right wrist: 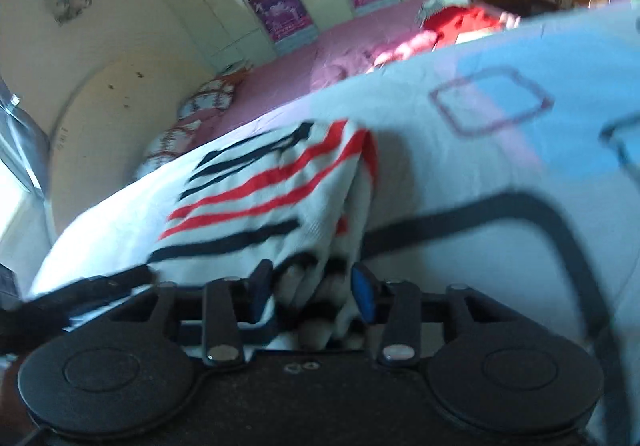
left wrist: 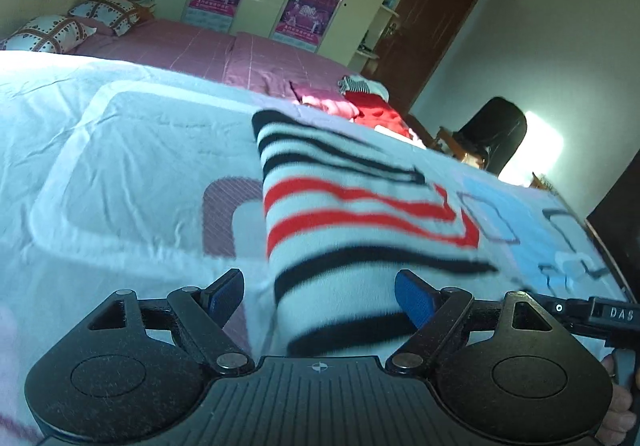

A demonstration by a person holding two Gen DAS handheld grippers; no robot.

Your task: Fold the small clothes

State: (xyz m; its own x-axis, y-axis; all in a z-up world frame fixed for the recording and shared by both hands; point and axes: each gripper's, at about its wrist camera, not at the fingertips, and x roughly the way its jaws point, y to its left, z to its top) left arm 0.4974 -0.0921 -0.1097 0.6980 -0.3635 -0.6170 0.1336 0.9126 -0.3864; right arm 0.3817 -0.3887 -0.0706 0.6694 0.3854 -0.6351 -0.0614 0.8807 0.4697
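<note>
A small white garment with black and red stripes (left wrist: 352,222) lies folded on the patterned bed sheet (left wrist: 120,166). My left gripper (left wrist: 320,296) is open, its blue pads wide apart on either side of the garment's near end. In the right wrist view the same garment (right wrist: 272,190) runs into my right gripper (right wrist: 312,290), whose blue pads are closed in on bunched striped fabric. The right gripper's black arm shows at the left wrist view's right edge (left wrist: 580,312).
A pile of red and striped clothes (left wrist: 360,102) lies farther back on the bed. A pink bedspread (left wrist: 192,46) and patterned pillows (left wrist: 52,30) lie beyond. A cupboard wall with posters (left wrist: 304,10), a brown door (left wrist: 432,26) and a dark chair (left wrist: 496,134) stand behind.
</note>
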